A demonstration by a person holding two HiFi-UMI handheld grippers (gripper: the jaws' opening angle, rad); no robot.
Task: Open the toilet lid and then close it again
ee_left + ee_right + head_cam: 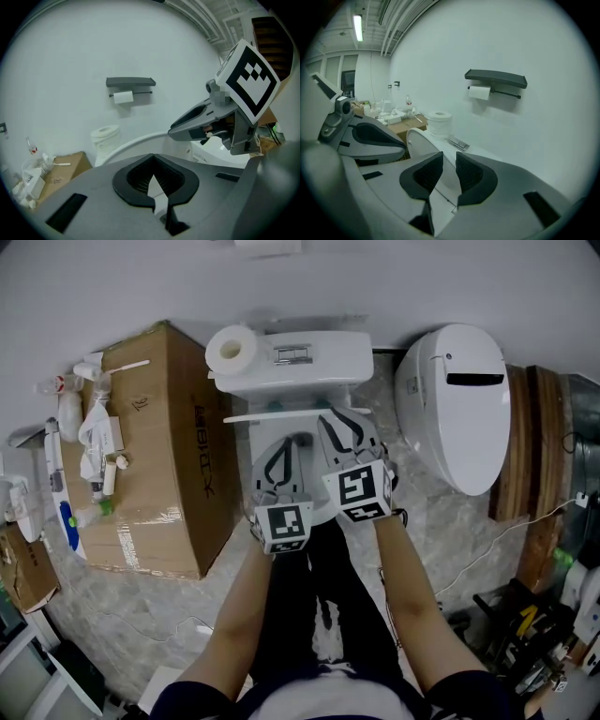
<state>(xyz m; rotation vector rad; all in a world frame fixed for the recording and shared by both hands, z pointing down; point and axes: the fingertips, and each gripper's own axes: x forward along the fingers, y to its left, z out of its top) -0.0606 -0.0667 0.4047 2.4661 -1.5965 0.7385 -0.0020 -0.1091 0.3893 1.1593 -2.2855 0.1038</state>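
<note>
Now left tool (153,159) sits shut, empty; right tool (449,158) clamps the one toilet lid (419,143).

In the head view, the left gripper (279,451) and the right gripper (345,427) cover most of the toilet bowl (253,451). In the right gripper view, the toilet lid (421,141) disappears at 5 o'clock behind that gripper's fingers (423,174). The small items (98,451) on the cardboard box (178,456) at 9 o'clock are too small to name. The person's torso (319,699) is cut off at 6 o'clock.
</note>
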